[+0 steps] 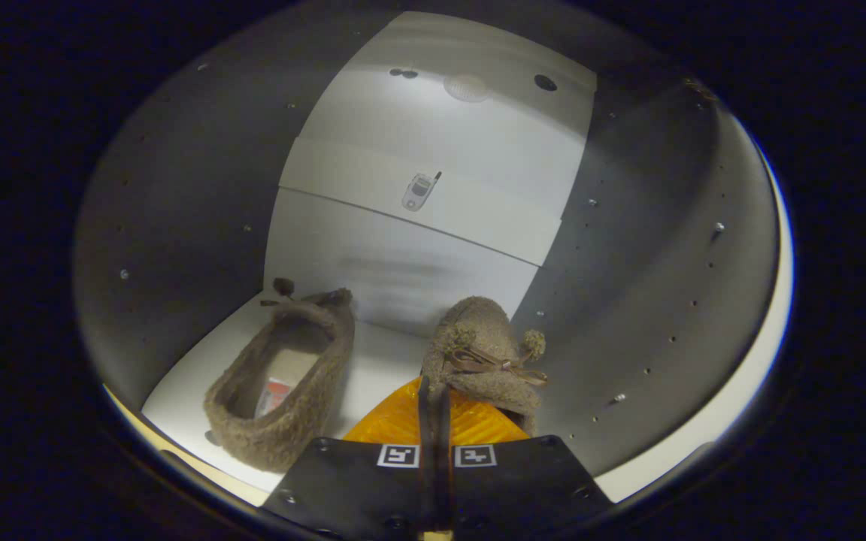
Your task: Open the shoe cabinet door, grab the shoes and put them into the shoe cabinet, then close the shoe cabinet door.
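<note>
Resting inside the shoe cabinet (pixel 628 300), gripper (pixel 433 398) clenched on right fuzzy shoe (pixel 482 353), second shoe (pixel 283 383) just left

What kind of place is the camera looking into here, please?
Most likely the inside of a shoe cabinet: pale back and side panels with rows of small holes, a white shelf, and two fuzzy brown slippers, the left slipper and right slipper, with the gripper shut on the right one's edge.

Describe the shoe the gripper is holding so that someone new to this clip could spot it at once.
Look inside the white shoe cabinet, on its floor near the back panel. Two fuzzy brown slippers sit there; the held slipper is by the darker side wall, just ahead of the gripper, whose fingers pinch its rim. Unlike the other slipper, it shows its bow and pom-pom.
</note>
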A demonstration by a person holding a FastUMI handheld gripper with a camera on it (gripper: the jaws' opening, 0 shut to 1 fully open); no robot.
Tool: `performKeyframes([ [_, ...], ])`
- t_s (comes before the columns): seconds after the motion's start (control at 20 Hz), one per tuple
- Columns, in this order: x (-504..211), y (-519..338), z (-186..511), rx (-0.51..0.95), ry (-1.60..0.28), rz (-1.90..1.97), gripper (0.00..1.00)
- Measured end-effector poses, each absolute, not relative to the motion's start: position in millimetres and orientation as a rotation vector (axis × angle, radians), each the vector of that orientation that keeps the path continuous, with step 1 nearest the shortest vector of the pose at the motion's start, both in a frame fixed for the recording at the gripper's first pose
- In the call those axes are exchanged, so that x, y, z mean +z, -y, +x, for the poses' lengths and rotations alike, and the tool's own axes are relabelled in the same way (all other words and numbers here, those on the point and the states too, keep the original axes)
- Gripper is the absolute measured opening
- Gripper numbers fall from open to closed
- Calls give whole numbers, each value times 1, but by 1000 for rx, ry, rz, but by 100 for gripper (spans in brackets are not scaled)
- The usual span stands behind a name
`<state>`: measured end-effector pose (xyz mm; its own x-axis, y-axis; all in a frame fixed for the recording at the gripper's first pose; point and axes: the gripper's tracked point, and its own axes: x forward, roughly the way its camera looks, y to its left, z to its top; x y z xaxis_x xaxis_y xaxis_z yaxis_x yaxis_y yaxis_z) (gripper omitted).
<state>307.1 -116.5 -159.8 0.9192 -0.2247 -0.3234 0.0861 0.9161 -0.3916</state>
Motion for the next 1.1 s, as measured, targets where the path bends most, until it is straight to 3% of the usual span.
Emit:
performKeyframes([
  [0.6, -185, 110, 346, -101, -425, -346, 4],
  [0.65, -186, 110, 345, -98, -427, -347, 12],
  [1.1, -185, 105, 332, -85, -437, -323, 21],
])
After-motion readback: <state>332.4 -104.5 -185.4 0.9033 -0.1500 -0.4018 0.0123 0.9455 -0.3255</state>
